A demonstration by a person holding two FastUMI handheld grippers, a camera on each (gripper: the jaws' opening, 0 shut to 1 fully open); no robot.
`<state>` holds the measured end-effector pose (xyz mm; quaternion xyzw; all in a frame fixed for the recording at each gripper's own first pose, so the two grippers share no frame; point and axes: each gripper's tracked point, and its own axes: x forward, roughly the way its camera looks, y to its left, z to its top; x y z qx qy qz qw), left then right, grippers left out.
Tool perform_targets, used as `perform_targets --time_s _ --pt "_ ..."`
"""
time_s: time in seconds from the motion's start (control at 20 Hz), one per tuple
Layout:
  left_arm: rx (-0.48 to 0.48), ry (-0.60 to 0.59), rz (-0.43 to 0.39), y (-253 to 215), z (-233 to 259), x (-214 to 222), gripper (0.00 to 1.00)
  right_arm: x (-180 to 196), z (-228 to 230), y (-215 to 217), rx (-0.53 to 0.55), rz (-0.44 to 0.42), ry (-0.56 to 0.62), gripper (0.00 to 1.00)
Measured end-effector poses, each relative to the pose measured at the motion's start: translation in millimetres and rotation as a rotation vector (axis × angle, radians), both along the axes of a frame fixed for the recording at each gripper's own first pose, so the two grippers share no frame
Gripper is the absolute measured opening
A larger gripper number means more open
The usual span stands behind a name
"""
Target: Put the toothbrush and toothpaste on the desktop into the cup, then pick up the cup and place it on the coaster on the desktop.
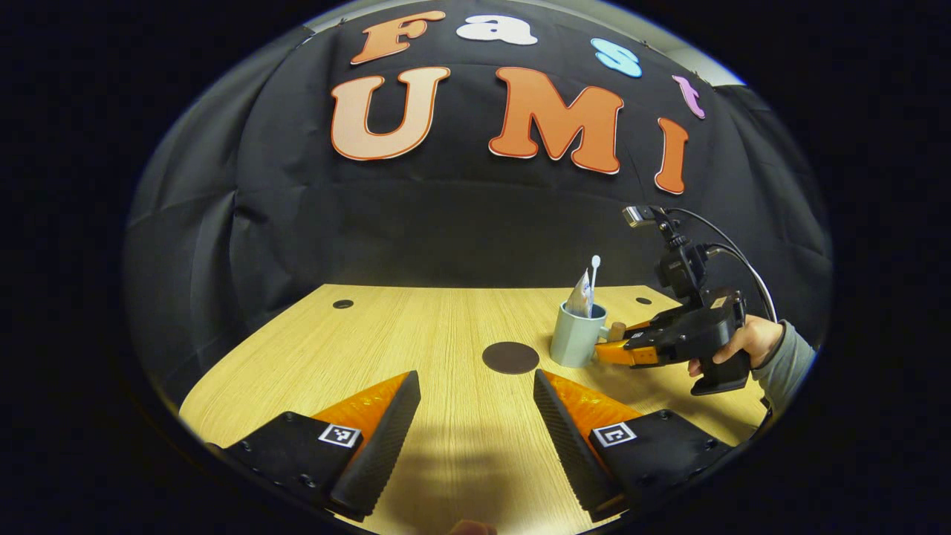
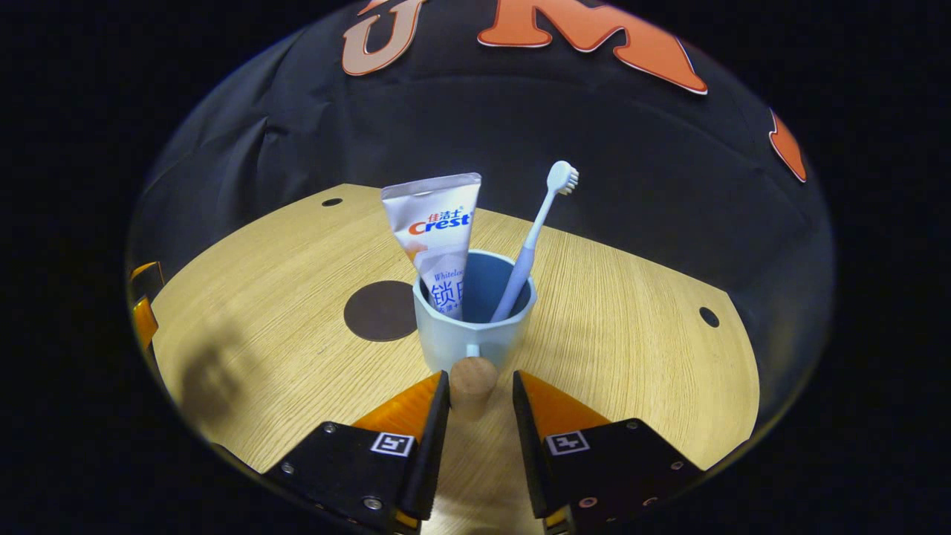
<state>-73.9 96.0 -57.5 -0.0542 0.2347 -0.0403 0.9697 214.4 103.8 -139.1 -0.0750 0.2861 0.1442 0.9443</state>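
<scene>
Jaws of my right gripper (image 2: 481, 392) flank the cup's (image 2: 473, 338) wooden handle (image 2: 472, 383) unclamped, left gripper (image 1: 476, 412) spread idle, so gripping off-centre could tip toothpaste (image 2: 438, 241) and toothbrush (image 2: 531, 245) beside the coaster (image 2: 379, 310).

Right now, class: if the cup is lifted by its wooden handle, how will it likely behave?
The cup may swing, since the right gripper only straddles its small round handle. The tall toothpaste and toothbrush lean loosely, so they could shift and make it top-heavy.
</scene>
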Motion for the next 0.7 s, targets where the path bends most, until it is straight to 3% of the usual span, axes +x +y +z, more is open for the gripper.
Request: perform_targets --time_s 0.45,0.5,0.55,0.7 --pt "0.011 0.008 -0.002 1.7 4.7 -0.2 0.97 -17.0 22.2 -3.8 0.051 0.014 -0.072 0.59" --pt "0.009 0.007 -0.001 1.6 4.9 0.4 0.97 -18.0 25.6 -3.3 0.054 0.017 -0.071 0.55" --pt "0.008 0.007 -0.002 1.8 4.3 -0.3 0.98 -18.5 26.4 -2.8 0.061 0.021 -0.063 0.6" --pt "0.005 0.017 -0.003 3.2 2.8 -5.5 0.98 -20.7 22.5 0.1 0.091 0.04 -0.002 0.63"
